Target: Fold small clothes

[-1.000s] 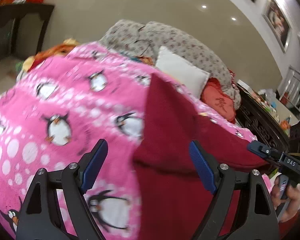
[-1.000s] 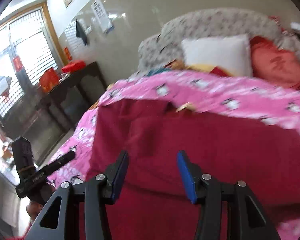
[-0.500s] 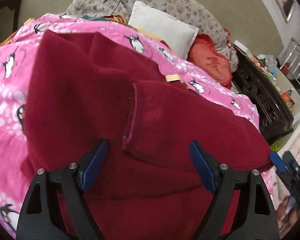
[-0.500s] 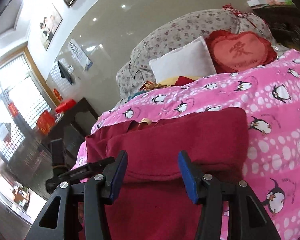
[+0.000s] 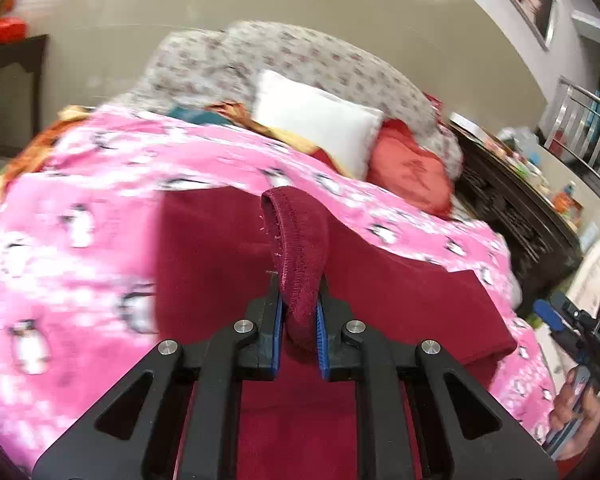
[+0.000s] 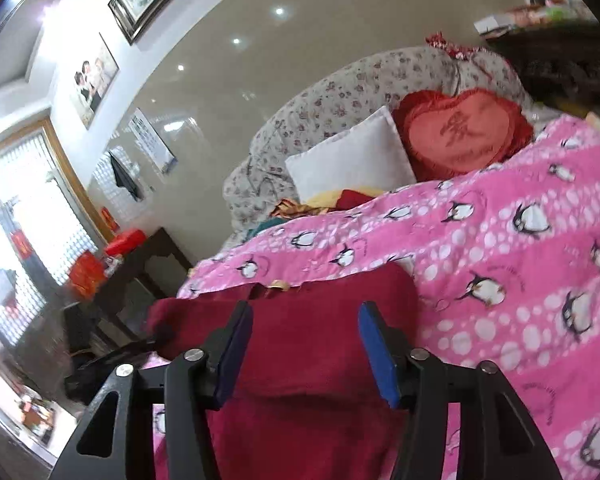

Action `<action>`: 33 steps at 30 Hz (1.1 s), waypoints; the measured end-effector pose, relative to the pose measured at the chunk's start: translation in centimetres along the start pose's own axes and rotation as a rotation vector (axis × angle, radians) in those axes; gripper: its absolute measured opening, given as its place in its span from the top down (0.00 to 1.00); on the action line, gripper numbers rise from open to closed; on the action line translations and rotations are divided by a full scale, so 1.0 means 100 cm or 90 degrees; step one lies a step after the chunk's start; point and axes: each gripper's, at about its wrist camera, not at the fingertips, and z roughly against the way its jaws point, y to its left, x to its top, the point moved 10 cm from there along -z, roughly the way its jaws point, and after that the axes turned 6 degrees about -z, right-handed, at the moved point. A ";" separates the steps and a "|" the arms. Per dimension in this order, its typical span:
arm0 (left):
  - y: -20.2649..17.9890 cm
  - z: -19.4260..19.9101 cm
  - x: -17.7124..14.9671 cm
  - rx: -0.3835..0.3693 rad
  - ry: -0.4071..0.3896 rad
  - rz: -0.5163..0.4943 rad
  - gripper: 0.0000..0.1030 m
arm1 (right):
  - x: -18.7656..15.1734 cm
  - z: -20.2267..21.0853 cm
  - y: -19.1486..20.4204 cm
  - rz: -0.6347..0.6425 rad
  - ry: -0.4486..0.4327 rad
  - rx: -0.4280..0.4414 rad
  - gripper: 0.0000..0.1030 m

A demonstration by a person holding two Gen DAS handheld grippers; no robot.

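Note:
A dark red fleece garment [image 5: 220,264] lies partly folded on the pink penguin blanket [image 5: 72,216]. My left gripper [image 5: 299,312] is shut on a stitched hem edge of the garment [image 5: 296,232], which loops up above the fingers. In the right wrist view the garment [image 6: 320,320] lies folded under my right gripper [image 6: 306,344]. Its jaws are opening; their blue pads [image 6: 374,348] stand apart, with cloth behind them and nothing pinched. My right gripper [image 5: 556,318] also shows at the right edge of the left wrist view, held by a hand [image 5: 576,404].
A white pillow [image 5: 320,124], a red heart cushion [image 6: 456,132] and a floral bedding pile [image 5: 260,60] sit at the head of the bed. A dark wooden side table [image 6: 140,264] stands at the left, a dark carved cabinet [image 5: 512,208] at the right.
My left gripper went from wide open to shut on the garment's hem and lifted it. My right gripper swung away from the red cloth's middle to its folded edge and widened a little.

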 end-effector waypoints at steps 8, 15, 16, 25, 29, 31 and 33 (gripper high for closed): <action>0.054 -0.043 -0.058 0.046 0.086 0.049 0.88 | -0.070 -0.081 -0.010 0.161 0.174 -0.145 0.50; 0.054 -0.026 -0.054 0.039 0.071 0.055 0.79 | -0.068 -0.048 0.007 0.223 0.149 -0.159 0.51; 0.056 -0.026 -0.054 0.039 0.067 0.060 0.78 | -0.068 -0.045 0.010 0.227 0.146 -0.156 0.51; 0.059 -0.020 -0.057 0.063 0.066 0.052 0.72 | -0.102 -0.060 -0.012 0.294 0.189 -0.241 0.50; 0.062 -0.003 -0.046 0.096 0.024 0.042 0.58 | -0.090 -0.047 0.009 0.247 0.179 -0.171 0.51; 0.066 -0.004 -0.041 0.105 0.011 0.050 0.48 | -0.081 -0.047 0.013 0.216 0.165 -0.155 0.51; 0.071 -0.014 -0.038 0.111 0.016 0.062 0.48 | -0.074 -0.051 0.009 0.204 0.147 -0.176 0.51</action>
